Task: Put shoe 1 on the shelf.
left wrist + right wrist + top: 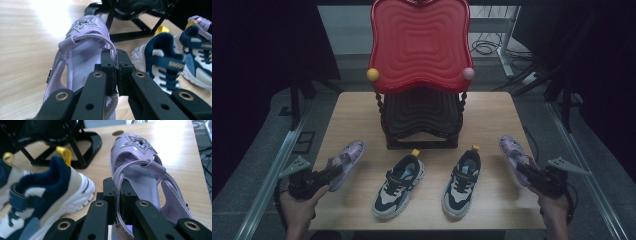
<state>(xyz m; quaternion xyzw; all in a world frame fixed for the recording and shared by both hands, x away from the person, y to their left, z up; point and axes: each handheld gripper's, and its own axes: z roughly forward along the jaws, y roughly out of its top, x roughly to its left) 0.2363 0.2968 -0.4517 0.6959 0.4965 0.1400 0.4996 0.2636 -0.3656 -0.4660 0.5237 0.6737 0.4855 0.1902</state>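
Left gripper (333, 171): I have it at the table's left edge, jaws clamped on the side wall of the left purple sandal; in the left gripper view (115, 75) the two pads pinch the thin purple edge between them.

Left purple sandal (344, 161): it sits at the left end of the shoe row, toe pointing up the table and slightly right. From the left gripper view (82, 50) I see a glittery star on its toe and a strap over the instep. I cannot tell whether the heel is off the wood.

Right gripper (527, 171): I have it at the table's right edge, jaws closed on the side wall of the right purple sandal; the right gripper view (117, 200) shows the rim squeezed between the pads.

Right purple sandal (514, 154): at the right end of the row, toe pointing up and left; star on its toe (140, 157).

Left sneaker (400, 184): navy, white and beige, between the sandals, yellow heel loop toward the stand.

Right sneaker (462, 181): same colours, just beside the right sandal but apart from it.

Stand (421, 45): a black frame with a red wavy shelf on top, at the back centre of the wooden table (492, 120).

My hands: left hand (301, 202) and right hand (554, 200) hold the gripper handles at the near edge.
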